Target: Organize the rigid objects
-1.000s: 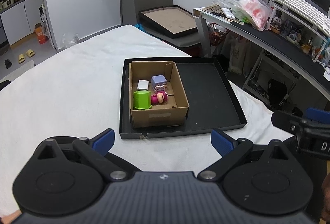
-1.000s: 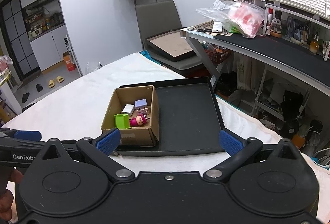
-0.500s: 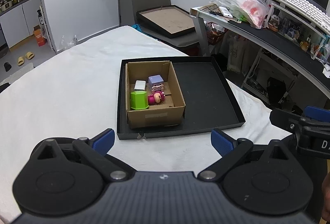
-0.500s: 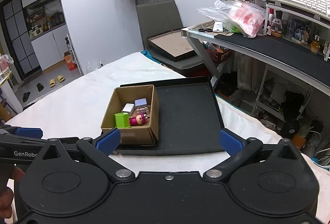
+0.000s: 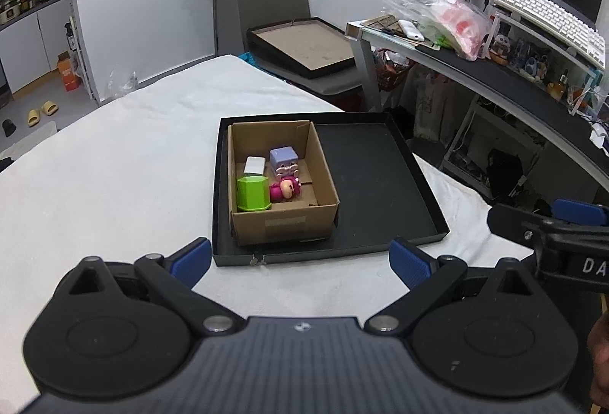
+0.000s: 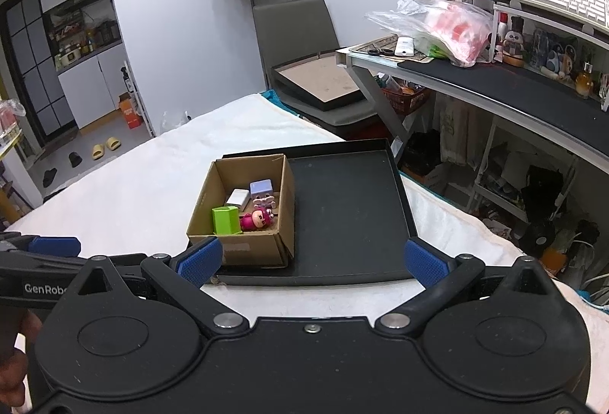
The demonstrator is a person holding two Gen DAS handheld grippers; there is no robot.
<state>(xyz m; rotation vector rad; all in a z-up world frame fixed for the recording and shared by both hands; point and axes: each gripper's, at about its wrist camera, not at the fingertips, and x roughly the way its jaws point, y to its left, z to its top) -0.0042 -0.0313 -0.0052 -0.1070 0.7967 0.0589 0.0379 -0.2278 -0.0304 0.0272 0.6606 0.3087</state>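
My left gripper (image 5: 300,256) and right gripper (image 6: 310,259) stand wide, empty, slightly nearer than before. Beyond, the cardboard box (image 5: 283,223) in the black tray (image 5: 380,185) holds all four toys: sorting appears complete.

left wrist view: looking forward and down past spread blue fingertips (image 5: 192,257) at the black tray (image 5: 380,185), cardboard box (image 5: 283,219) straight ahead, fairly near. right wrist view: same facing, from further right, box (image 6: 247,246) left of centre. shared: tray (image 6: 342,216), box, white cloth (image 5: 114,155), chair, desk.
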